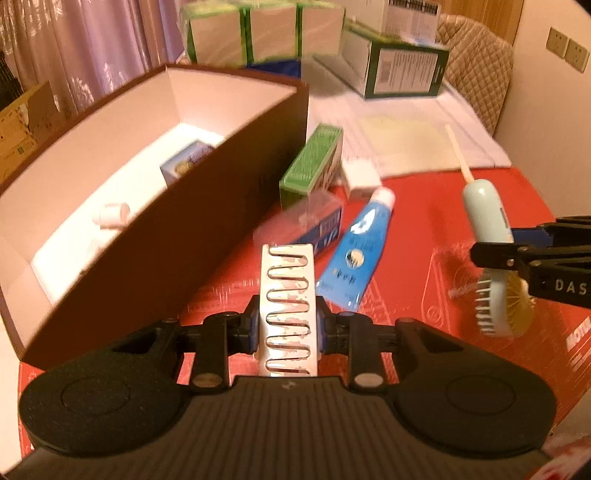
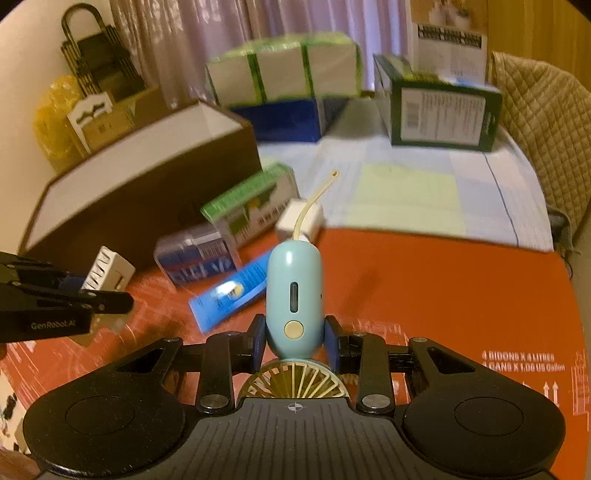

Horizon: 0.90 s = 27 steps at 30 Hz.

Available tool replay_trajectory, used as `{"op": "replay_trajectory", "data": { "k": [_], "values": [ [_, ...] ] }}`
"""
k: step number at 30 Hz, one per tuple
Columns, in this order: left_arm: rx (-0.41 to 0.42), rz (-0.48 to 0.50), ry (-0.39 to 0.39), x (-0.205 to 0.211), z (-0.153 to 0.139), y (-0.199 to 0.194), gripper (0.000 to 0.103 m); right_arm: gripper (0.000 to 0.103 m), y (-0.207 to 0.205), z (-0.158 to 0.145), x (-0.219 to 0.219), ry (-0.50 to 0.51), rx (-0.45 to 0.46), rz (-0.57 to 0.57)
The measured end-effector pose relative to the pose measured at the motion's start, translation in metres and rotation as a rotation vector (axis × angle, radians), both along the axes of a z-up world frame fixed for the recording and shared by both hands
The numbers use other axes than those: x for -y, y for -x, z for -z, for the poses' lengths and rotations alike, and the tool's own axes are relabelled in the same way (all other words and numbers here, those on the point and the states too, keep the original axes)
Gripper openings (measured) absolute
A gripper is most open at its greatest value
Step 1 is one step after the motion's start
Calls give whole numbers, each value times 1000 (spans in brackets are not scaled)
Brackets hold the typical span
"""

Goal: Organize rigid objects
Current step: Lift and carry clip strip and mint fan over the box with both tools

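My left gripper (image 1: 289, 325) is shut on a white slotted block (image 1: 288, 295), held above the red sheet (image 1: 424, 229) beside the brown box (image 1: 258, 155). Inside the box lie a small blue carton (image 1: 186, 162) and a white cylinder (image 1: 110, 214). My right gripper (image 2: 294, 343) is shut on a light-blue hand fan (image 2: 294, 288), its handle and cream strap pointing away. On the sheet lie a blue tube (image 1: 354, 251), a clear blue packet (image 1: 314, 221), a green box (image 1: 312, 162) and a white cube (image 1: 360, 177). The fan (image 1: 485, 214) hangs at the right of the left wrist view.
Green-and-white cartons (image 1: 266, 33) and a dark green box (image 1: 402, 70) stand at the back on a pale cloth (image 1: 406, 140). A quilted chair back (image 1: 476, 74) rises at the far right. Bags and a cardboard carton (image 2: 99, 122) crowd the far left.
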<state>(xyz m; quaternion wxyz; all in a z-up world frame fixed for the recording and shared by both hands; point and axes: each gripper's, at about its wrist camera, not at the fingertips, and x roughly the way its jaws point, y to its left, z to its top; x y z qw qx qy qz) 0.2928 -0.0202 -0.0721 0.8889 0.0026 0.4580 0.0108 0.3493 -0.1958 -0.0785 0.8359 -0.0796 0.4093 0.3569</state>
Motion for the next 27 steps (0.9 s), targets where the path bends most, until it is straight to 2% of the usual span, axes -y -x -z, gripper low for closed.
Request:
{"op": "replay_trajectory", "data": {
  "k": [5, 15, 27],
  "values": [
    [54, -6, 7, -4, -24, 0, 24, 29, 4, -21, -13, -56, 24, -40],
    [146, -46, 9, -28, -72, 4, 24, 29, 13, -61, -57, -156, 4, -154],
    [199, -164, -43, -105, -101, 7, 24, 29, 16, -89, -155, -224, -42, -285]
  ]
}}
